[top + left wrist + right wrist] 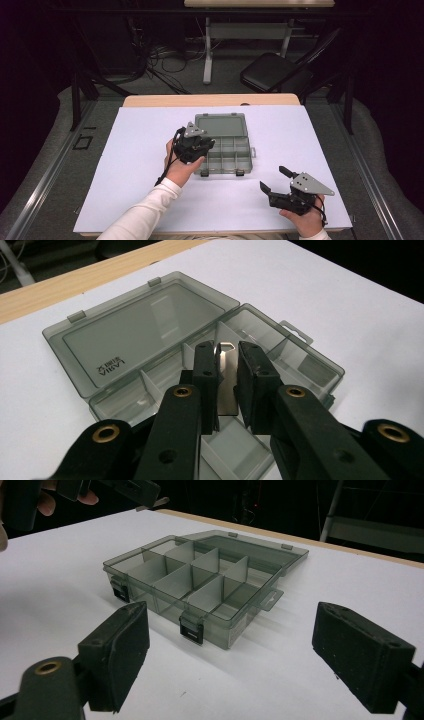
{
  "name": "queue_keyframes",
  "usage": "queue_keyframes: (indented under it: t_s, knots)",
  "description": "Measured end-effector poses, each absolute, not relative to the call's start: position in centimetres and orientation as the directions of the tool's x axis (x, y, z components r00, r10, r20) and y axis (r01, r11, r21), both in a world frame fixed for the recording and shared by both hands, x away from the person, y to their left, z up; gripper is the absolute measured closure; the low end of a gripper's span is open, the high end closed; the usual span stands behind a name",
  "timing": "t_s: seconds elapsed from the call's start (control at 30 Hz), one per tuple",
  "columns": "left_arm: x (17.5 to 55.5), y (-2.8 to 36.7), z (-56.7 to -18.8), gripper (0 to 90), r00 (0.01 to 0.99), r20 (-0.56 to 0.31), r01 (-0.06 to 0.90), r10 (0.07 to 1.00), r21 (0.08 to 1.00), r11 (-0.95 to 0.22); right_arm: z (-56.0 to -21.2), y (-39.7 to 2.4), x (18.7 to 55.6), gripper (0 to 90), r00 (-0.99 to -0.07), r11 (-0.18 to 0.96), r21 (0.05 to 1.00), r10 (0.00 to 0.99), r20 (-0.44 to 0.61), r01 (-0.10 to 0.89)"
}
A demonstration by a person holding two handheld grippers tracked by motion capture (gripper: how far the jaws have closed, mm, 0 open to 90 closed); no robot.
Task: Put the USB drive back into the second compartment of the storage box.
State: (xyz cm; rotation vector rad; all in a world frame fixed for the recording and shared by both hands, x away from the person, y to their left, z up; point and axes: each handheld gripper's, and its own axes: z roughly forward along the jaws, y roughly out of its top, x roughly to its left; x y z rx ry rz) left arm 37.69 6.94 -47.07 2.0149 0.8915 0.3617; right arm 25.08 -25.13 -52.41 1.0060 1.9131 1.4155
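Right gripper (274, 181) rests on the surface (150, 150), fingers spread, empty. Left gripper (227, 360) grasps a metal clip (227, 375) over the open box (150, 335).

Left gripper (227, 375) clamped, right gripper (247, 655) agape.

A lab or recording studio is suggested: the table (150, 150) is covered by a white sheet, bundled cables (155, 60) are left on the grey carpet, and a folding chair (275, 72) and another desk (250, 30) are set against dark surroundings.
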Motion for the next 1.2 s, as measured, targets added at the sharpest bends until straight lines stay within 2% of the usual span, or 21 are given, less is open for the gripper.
queue_keyframes:
  t_s: [0.47,1.2]
  knots:
    - [39.7,6.6,-47.0,79.6,0.67,-0.074,0.473,0.739,0.81,-0.347,-52.4,-25.1,25.1,15.0,-0.568,0.166,0.955,0.823,0.002,0.244]
    - [41.6,5.8,-49.0,79.6,0.64,-0.078,0.513,0.764,0.784,-0.35,-52.5,-25.2,25.1,15.0,-0.57,0.166,0.956,0.821,0.002,0.242]
